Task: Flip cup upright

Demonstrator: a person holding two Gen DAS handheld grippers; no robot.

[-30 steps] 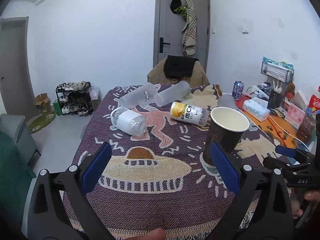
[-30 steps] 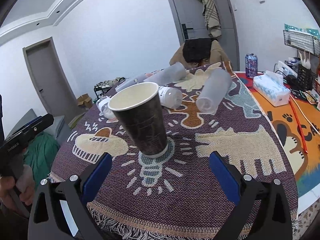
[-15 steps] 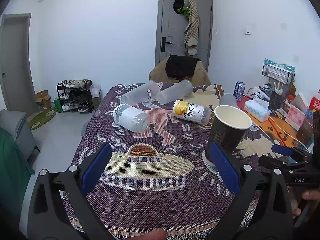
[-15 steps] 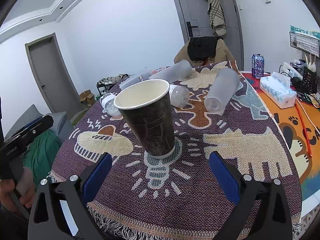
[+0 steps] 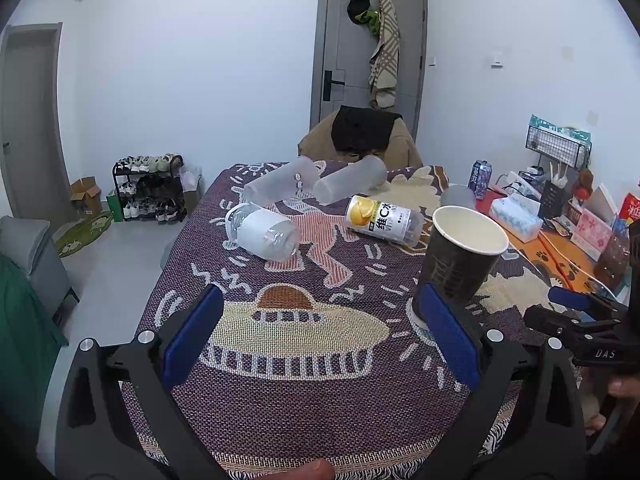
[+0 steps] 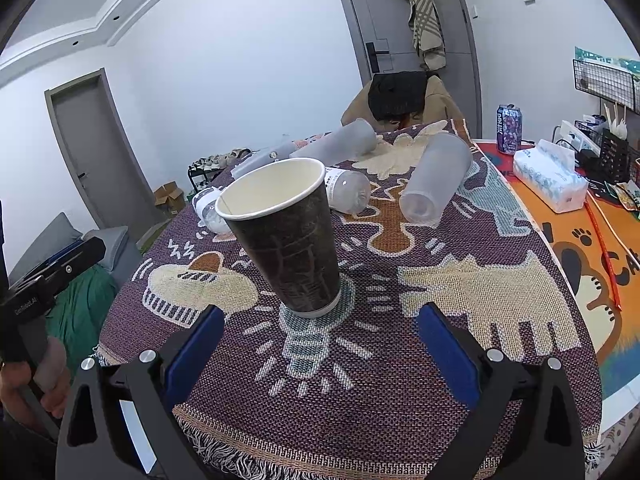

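Note:
A dark brown paper cup with a white inside stands upright, mouth up, on the patterned woven cloth. It also shows in the left wrist view, just beyond my left gripper's right finger. My right gripper is open and empty, a little back from the cup. My left gripper is open and empty, to the cup's left over the cloth.
Frosted plastic cups and clear bottles lie on their sides farther back, with a yellow-labelled bottle. A tissue pack, a can and desk clutter sit at right. The cloth's fringed edge is near me.
Both grippers have drawn back slightly from the cup. The cup stands in the same place.

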